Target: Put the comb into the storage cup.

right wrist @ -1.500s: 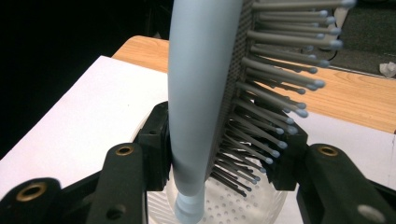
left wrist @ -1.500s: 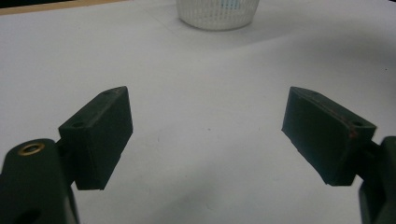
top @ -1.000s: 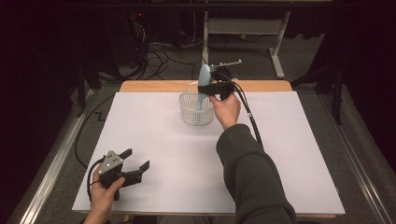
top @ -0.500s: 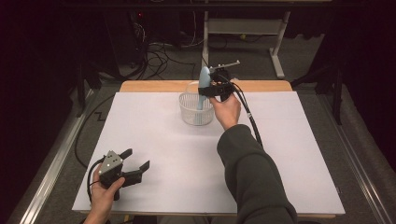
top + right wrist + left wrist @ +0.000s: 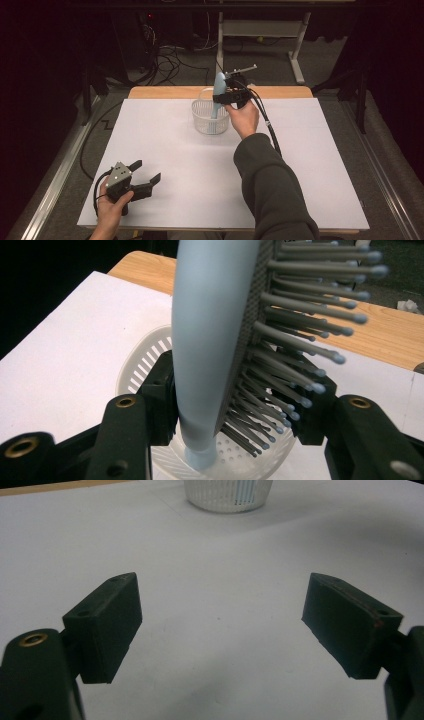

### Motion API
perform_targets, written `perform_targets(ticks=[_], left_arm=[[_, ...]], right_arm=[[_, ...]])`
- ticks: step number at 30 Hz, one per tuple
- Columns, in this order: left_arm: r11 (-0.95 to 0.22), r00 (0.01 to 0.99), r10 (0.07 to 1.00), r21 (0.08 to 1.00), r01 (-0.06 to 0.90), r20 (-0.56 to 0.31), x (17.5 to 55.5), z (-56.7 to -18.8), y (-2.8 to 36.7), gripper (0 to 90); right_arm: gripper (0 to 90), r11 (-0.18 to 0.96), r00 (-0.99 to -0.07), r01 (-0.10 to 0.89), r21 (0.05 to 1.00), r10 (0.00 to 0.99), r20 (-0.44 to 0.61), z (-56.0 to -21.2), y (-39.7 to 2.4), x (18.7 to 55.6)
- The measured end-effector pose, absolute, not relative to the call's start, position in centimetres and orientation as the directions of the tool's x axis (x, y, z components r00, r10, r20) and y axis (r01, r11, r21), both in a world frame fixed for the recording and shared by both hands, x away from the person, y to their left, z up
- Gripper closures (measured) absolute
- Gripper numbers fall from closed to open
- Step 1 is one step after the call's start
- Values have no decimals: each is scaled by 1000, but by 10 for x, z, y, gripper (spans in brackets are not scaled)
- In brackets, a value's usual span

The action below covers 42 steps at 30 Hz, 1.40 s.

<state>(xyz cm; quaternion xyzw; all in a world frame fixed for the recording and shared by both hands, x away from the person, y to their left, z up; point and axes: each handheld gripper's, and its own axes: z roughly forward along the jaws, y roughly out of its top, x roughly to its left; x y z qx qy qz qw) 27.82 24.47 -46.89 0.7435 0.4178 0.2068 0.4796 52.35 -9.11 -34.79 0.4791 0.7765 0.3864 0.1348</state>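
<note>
A light blue hairbrush (image 5: 219,82) stands upright with its handle down inside a white slotted basket (image 5: 202,120) at the far middle of the white table. My right gripper (image 5: 220,95) reaches over the basket's rim, level with the brush's head. In the right gripper view the hairbrush (image 5: 215,340) sits between the jaws, one pad on its smooth back and the other against the bristle tips. These jaws have just been opening a little, with the brush still between them. My left gripper (image 5: 148,170) rests open at the near left, with nothing between its jaws (image 5: 220,605).
White paper (image 5: 165,165) covers the table, and a wooden edge (image 5: 160,92) shows at the far side. The basket (image 5: 227,495) stands far ahead of the left gripper. A metal rail (image 5: 55,185) runs along the left side. Cables and a desk frame lie on the floor beyond.
</note>
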Motion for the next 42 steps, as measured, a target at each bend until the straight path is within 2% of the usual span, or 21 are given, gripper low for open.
perform_targets(ticks=[24, 42], left_arm=[[-182, 558, 824, 885, 429, -101, 277, -470, 246, 169], [-182, 556, 825, 884, 431, -101, 277, -470, 246, 167]], right_arm=[[392, 273, -509, 642, 717, 851, 131, -341, -101, 523], [373, 308, -518, 649, 696, 848, 108, -342, -104, 521]])
